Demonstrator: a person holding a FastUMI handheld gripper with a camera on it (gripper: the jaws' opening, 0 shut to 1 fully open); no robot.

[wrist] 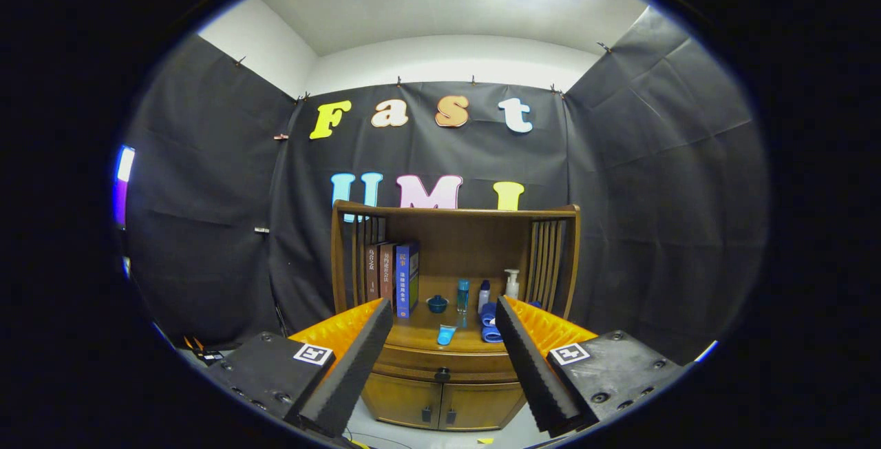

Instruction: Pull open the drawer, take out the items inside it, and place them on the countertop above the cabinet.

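Gripper (444,311) held level, facing cabinet (444,394) head-on from well back. Jaws released, spread wide, nothing between the fingers (351,366) but air. Cabinet framed in the gap between the fingers, well beyond the tips. Drawer (413,368) shut, running across cabinet front just under countertop (420,332); dark knob (442,374) at its middle, roughly centred between the jaws and lower than the tips. Drawer contents hidden. Two lower doors (402,402) below drawer, both shut, small dark handles near where they meet. Countertop carries: three books (392,277) upright at its left, against slatted side of shelf frame (454,218); small dark blue bowl (438,304) just right of books; tall blue bottle (463,295) beside bowl; small white bottle (484,295) next; white pump bottle (511,284) furthest right, near right slats. Rolled blue cloth (490,321) ahead of the bottles, partly behind right finger. Light blue flat item (446,334) near front edge of countertop, above knob; kind cannot be told. Pale floor (440,436) under cabinet.
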